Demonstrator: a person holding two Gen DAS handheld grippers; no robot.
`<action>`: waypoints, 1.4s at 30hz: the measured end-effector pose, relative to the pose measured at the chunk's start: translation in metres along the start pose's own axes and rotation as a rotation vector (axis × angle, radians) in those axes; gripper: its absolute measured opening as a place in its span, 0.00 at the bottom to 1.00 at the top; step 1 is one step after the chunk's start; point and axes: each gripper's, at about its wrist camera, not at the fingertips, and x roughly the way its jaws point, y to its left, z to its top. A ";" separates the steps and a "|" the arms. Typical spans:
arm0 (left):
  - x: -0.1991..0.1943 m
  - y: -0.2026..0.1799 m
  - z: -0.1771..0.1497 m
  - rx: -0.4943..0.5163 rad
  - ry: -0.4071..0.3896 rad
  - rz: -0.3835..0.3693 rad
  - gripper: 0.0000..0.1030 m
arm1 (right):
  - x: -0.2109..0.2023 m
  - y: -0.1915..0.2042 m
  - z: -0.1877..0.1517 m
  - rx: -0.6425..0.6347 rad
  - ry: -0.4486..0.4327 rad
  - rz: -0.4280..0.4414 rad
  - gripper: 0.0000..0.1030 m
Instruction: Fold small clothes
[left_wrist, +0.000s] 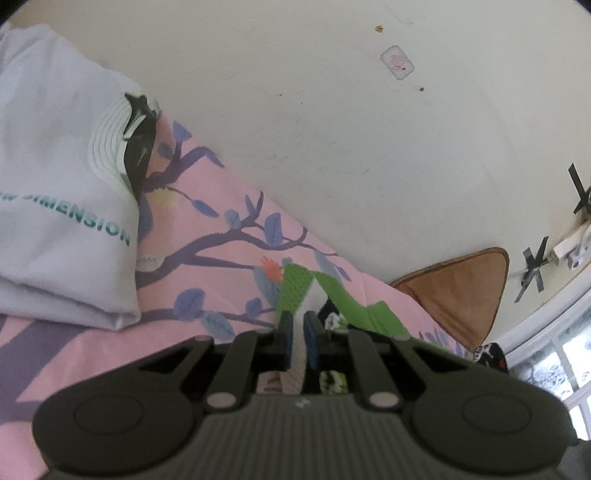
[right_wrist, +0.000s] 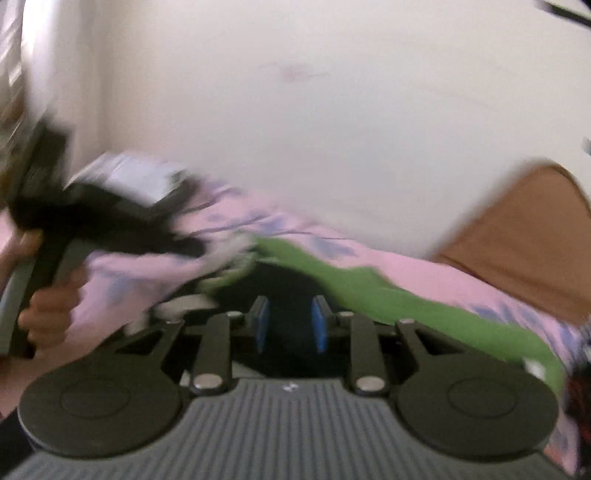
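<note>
While the left hand-held gripper (left_wrist: 298, 332) pinches the green garment (left_wrist: 295, 291) to lift its edge off the bed sheet (left_wrist: 221, 258), the right hand-held gripper (right_wrist: 290, 328) gapes empty, ready to take another edge.

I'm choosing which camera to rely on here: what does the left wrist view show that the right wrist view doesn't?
Only the left wrist view shows the folded white shirt with teal lettering, the wall sticker, and the left gripper shut on pale fabric of the green garment. Only the right wrist view, badly blurred, shows the right gripper open and the person's left hand. Both show the green garment, pink floral sheet and brown cushion.
</note>
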 end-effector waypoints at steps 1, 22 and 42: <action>0.000 0.000 0.000 -0.003 0.000 -0.002 0.08 | 0.008 0.012 0.002 -0.042 0.009 0.014 0.28; 0.002 -0.005 -0.005 0.013 0.040 -0.066 0.13 | 0.025 -0.003 0.002 0.013 0.168 0.261 0.51; 0.008 -0.019 -0.011 0.129 0.054 -0.033 0.16 | -0.038 -0.113 -0.028 0.433 0.044 -0.206 0.28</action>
